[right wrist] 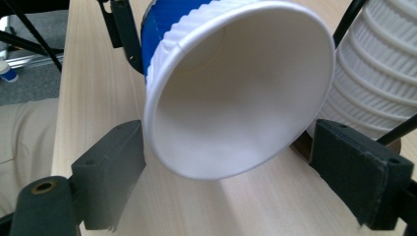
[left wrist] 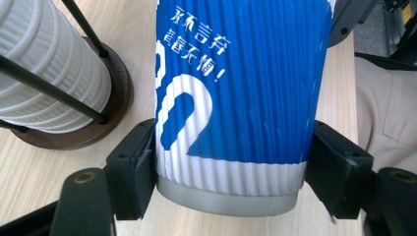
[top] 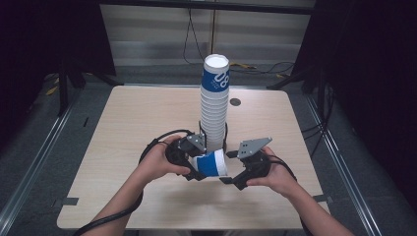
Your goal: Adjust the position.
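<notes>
My left gripper (top: pixel 195 166) clamps the blue cup (top: pixel 212 163); my right gripper (top: pixel 231 178) gapes wide at its mouth; the cup stack (top: pixel 214 105) crowds twelve o'clock on the counter (top: pixel 133 118)

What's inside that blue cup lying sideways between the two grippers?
Nothing: the blue cup shows a bare white inside through its open mouth. The deepest part of its bottom is too dim to make out. The left gripper clamps its base.

Counter (top: pixel 133 123): we list a pale wood-grain top with rounded corners, on a grey floor (top: pixel 34 132). Directly on it we count a round dark wooden base (left wrist: pixel 105 105) with thin black rods, holding a tall stack (top: pixel 215 105) of ribbed white cups, and a small dark disc (top: pixel 235 102) just right of the stack.
</notes>
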The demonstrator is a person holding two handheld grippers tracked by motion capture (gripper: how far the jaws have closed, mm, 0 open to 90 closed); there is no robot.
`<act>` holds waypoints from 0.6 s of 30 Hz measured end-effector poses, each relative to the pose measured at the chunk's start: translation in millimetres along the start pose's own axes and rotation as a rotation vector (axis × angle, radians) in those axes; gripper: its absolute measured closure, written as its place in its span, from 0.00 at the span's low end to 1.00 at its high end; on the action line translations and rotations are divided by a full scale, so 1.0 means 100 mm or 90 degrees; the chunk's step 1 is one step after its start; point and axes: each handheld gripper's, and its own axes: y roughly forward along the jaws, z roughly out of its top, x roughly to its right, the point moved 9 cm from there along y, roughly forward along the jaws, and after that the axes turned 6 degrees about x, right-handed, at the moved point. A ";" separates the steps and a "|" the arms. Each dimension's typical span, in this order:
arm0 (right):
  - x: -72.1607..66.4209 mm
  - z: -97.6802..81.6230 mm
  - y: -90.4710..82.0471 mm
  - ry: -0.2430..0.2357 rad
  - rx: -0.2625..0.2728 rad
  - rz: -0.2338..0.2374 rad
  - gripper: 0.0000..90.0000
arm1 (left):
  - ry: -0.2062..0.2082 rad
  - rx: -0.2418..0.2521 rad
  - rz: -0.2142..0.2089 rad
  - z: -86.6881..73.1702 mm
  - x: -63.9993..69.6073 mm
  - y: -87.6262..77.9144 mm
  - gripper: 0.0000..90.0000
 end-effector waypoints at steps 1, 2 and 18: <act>0.00 0.00 0.01 -0.002 0.003 -0.002 0.14 | -0.001 -0.002 -0.001 -0.01 0.00 -0.01 0.32; 0.00 0.00 0.01 0.002 0.002 0.000 0.14 | 0.000 -0.001 0.000 -0.01 0.00 -0.01 0.32; 0.01 0.08 -0.01 0.006 0.037 0.006 0.14 | -0.006 0.018 -0.018 0.01 0.01 0.03 0.31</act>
